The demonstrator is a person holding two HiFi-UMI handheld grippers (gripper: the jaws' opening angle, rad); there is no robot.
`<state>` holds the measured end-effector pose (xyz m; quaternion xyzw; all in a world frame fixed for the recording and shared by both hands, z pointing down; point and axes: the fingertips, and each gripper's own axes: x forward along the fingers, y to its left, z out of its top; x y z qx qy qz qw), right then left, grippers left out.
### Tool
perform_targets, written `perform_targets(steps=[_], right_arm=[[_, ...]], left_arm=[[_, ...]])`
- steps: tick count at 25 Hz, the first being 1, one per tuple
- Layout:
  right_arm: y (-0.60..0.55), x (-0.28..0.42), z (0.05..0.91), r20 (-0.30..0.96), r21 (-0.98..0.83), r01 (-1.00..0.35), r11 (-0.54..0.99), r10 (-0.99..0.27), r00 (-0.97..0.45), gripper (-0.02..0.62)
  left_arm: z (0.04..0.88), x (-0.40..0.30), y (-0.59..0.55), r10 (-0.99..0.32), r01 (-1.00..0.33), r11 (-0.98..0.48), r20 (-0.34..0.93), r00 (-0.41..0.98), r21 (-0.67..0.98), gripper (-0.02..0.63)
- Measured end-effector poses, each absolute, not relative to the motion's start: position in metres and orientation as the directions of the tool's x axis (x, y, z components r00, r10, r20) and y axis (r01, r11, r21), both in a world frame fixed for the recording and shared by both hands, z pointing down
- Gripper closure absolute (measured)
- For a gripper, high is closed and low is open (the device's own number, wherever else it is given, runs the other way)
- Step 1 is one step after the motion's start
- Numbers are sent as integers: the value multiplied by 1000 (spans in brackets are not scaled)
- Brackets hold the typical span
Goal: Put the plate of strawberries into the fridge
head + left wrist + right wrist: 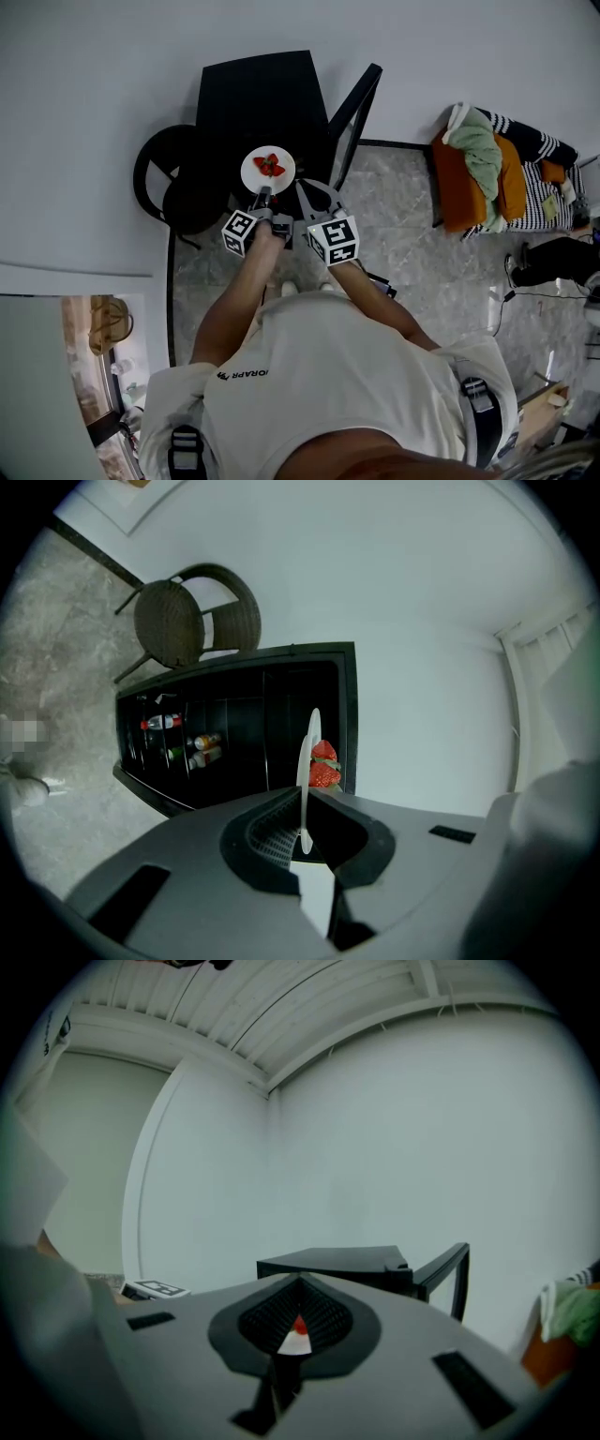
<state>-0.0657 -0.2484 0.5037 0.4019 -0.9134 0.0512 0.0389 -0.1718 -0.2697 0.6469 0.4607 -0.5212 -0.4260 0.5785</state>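
Now the white plate (255, 174) of strawberries (270, 166) hangs in the air just before the open black mini fridge (262, 94), pinched at its rim by the left claw (302, 819). The right claw (298, 1318), jaws pressed together on nothing, hovers just beside the plate. A wicker chair (173, 178) stands beside the fridge.

Bottles (164, 722) in fridge (281, 724) — labels illegible

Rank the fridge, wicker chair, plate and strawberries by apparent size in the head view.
1. fridge, largest, door open.
2. wicker chair, clearly smaller.
3. plate, smaller though held nearer the camera.
4. strawberries on it, smallest.
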Motion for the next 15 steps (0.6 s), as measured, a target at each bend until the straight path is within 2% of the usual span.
perform_targets(steps=[15], right_arm=[[-261, -69, 510, 113, -59, -741, 669, -733, -671, 583]], left_arm=[[687, -176, -312, -968, 48, 203, 193, 160, 978, 594]])
